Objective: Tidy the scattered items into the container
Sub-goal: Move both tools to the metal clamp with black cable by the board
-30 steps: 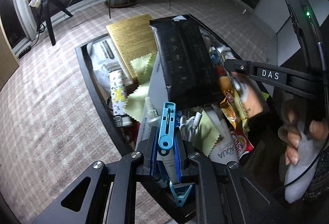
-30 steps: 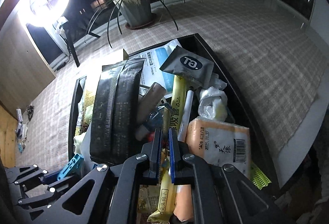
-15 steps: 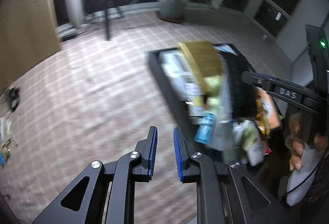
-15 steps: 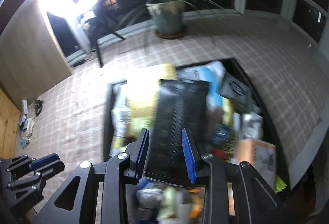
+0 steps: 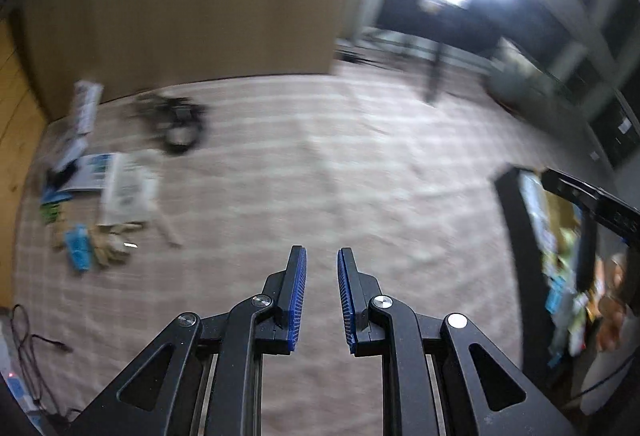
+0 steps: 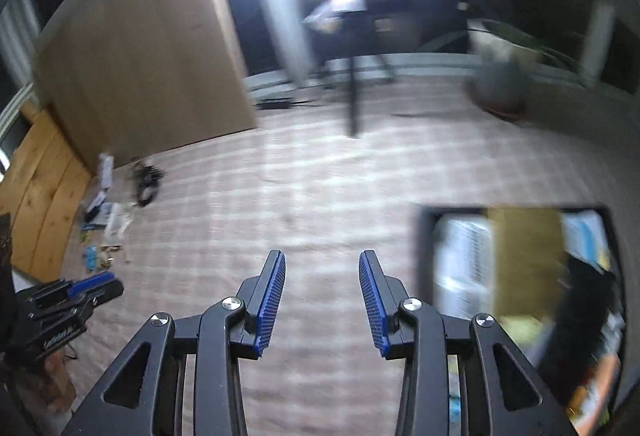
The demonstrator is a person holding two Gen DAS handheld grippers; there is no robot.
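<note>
Left wrist view: the left claw (image 5: 322, 264) hangs empty, blue pads nearly together, over the checked cloth (image 5: 320, 171). The scattered items (image 5: 100, 195), blurred, lie far left of the black container (image 5: 516, 236).

Right wrist view: the right claw (image 6: 322, 268) is spreading, empty, left of the full container (image 6: 426, 256).
</note>
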